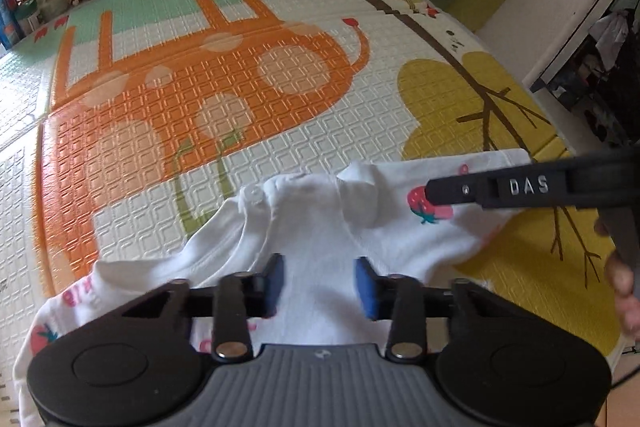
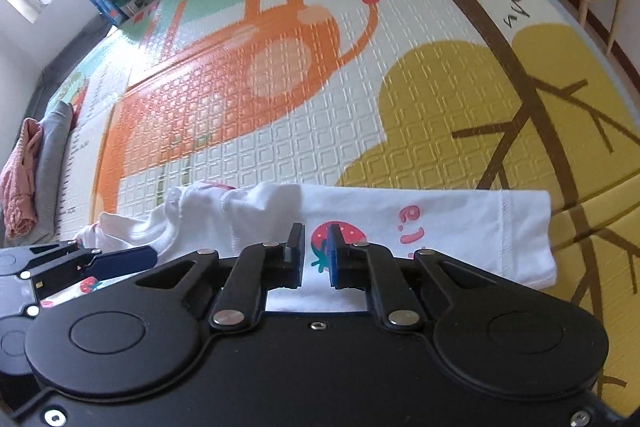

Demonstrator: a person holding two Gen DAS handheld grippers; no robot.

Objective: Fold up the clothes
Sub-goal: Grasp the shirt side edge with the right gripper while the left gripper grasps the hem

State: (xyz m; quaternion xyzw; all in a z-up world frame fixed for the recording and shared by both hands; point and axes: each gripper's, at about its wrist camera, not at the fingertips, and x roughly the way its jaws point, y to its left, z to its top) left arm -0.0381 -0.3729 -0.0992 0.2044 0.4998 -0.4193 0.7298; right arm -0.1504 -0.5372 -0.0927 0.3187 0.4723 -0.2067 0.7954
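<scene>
White strawberry-print shirt (image 1: 320,223) is seen bunched at 6 o'clock on the play mat (image 1: 240,87), w/ L gripper (image 1: 320,285) parted, nothing pinched, and R gripper (image 2: 316,255) narrowed above the fabric, grasp can't be told.

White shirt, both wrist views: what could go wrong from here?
1. The left hand-held gripper has its pads apart over the shirt, with cloth between them but no clear pinch. It may lift with nothing, or catch only one layer.
2. The collar is bunched, so a fold made now may lock in wrinkles.
3. The right hand-held gripper is nearly closed over the strawberry print. Pulling the two sides unevenly could drag the shirt across the mat.
</scene>
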